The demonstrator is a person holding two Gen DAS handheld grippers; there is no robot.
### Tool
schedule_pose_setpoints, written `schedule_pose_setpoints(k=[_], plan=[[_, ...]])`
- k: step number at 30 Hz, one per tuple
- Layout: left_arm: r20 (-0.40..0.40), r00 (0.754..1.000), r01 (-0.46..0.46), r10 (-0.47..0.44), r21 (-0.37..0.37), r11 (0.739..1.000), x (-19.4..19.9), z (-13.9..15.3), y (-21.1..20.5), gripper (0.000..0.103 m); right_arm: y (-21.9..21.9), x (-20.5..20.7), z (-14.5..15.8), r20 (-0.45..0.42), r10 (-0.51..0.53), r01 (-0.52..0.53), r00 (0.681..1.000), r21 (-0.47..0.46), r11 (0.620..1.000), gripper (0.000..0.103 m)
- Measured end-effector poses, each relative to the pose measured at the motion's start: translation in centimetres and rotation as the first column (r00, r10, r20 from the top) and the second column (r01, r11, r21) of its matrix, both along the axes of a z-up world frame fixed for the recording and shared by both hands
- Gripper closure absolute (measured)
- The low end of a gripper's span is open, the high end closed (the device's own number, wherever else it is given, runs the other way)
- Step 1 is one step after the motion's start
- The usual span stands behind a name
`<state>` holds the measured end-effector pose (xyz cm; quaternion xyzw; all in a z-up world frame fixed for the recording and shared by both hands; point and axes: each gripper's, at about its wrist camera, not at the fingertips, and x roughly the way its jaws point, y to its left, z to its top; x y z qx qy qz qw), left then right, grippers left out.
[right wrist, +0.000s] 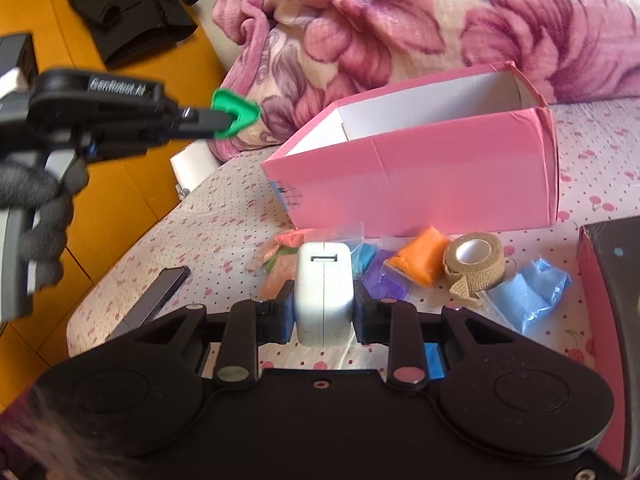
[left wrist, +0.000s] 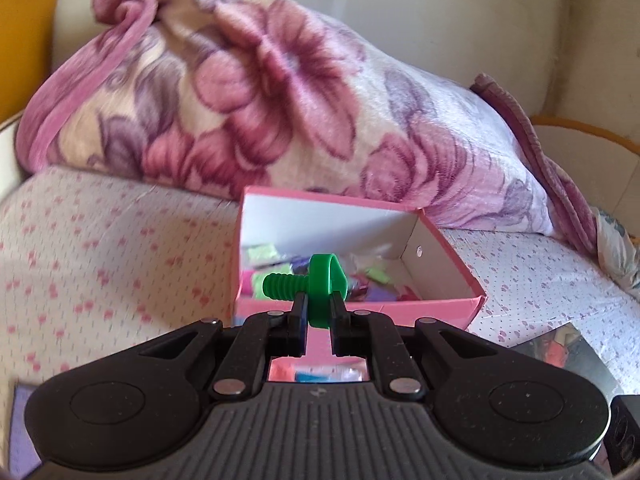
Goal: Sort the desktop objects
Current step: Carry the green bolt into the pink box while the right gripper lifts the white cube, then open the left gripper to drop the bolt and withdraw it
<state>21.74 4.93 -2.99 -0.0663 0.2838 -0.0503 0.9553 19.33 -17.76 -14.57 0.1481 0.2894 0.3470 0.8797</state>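
My left gripper [left wrist: 320,304] is shut on a green plastic screw [left wrist: 312,288] and holds it in the air just in front of the open pink box [left wrist: 452,304], which has several colourful bags inside. In the right wrist view the left gripper [right wrist: 224,120] with the green screw [right wrist: 234,114] hangs to the left of the pink box [right wrist: 420,176]. My right gripper [right wrist: 324,300] is shut on a white charger block [right wrist: 324,292] above the dotted bed sheet.
In front of the box lie an orange clay bag [right wrist: 420,260], a purple bag [right wrist: 384,284], a blue bag [right wrist: 528,296] and a tan bandage roll [right wrist: 474,268]. A black flat object [right wrist: 156,296] lies at the left. A floral blanket [left wrist: 280,100] is piled behind. A dark box [right wrist: 612,320] stands at the right.
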Motion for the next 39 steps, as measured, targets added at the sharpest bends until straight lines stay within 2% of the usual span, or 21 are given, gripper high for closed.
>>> schedule_pose_setpoints(k=[6,12,17,24,29,33,39], plan=[[-0.021,0.999,0.035,-0.033,0.072,0.997,4.6,0.4,-2.1,0.094,-0.2,0.3,0.4,0.001,0.002,-0.002,1.0,0.037,0.999,0.076],[-0.127,0.99,0.079,-0.069,0.077,0.994,9.7,-0.8,-3.9,0.094,-0.2,0.5,0.5,-0.017,-0.005,0.006,1.0,0.054,0.999,0.076],[-0.216,0.97,0.142,-0.114,0.119,0.983,14.2,-1.8,-6.6,0.094,-0.2,0.7,0.7,-0.036,-0.011,0.014,0.999,0.066,0.998,0.076],[-0.338,0.931,0.222,-0.138,0.223,0.949,19.1,-4.1,-10.0,0.094,-0.2,1.0,0.8,-0.062,-0.02,0.025,0.998,0.082,0.996,0.075],[-0.398,0.911,0.225,-0.109,0.257,0.94,21.5,-5.7,-11.0,0.093,-1.7,2.1,-0.9,-0.078,-0.022,0.029,0.997,0.086,0.996,0.076],[-0.415,0.907,0.196,-0.068,0.276,0.941,22.3,-6.5,-10.8,0.093,-1.8,2.4,-1.1,-0.094,-0.028,0.036,0.995,0.081,0.996,0.075],[-0.418,0.908,0.15,-0.036,0.245,0.958,21.5,-6.4,-9.3,0.093,-1.8,2.4,-1.3,-0.105,-0.034,0.041,0.994,0.064,0.997,0.075]])
